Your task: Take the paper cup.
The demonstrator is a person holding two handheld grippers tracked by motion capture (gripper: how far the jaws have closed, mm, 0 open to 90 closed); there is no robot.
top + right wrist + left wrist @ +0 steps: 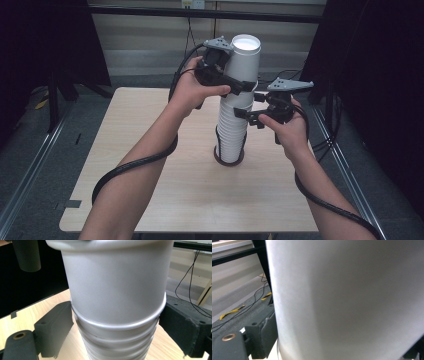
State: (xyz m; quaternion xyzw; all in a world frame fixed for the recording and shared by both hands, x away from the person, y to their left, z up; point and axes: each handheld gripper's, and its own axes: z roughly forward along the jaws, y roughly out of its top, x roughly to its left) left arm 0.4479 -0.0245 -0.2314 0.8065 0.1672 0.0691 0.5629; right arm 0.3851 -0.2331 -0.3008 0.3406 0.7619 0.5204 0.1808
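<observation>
- A tall stack of white paper cups [231,131] is standing upright near the middle of the wooden table [150,150], with its foot sitting in a dark ring-shaped holder [229,161].
- The top cup [242,62] is sitting at the head of that stack, open mouth up, and it looks partly raised out of the cups below it.
- You are holding the left gripper [235,86] high on the stack, against the lower wall of the top cup, with its grey plate just beside the cup's rim.
- In the left gripper view the top cup's white wall [347,297] is sitting right between the jaws; one jaw pad is lying against the cup's left side and the other is peeking out at the cup's lower right, so the jaws are pinching the top cup.
- You are holding the right gripper [246,114] lower down, at the right side of the stack, just under the left gripper.
- In the right gripper view the stack [117,315] is rising between the two jaws, which are standing spread to either side of its rolled rims; the left pad is just beside the rims and the right pad is close to touching them, and I cannot tell whether either is pressing.
- Your left hand [192,90] and right hand [290,131] are flanking the stack, with the cables trailing back from it along your forearms.
</observation>
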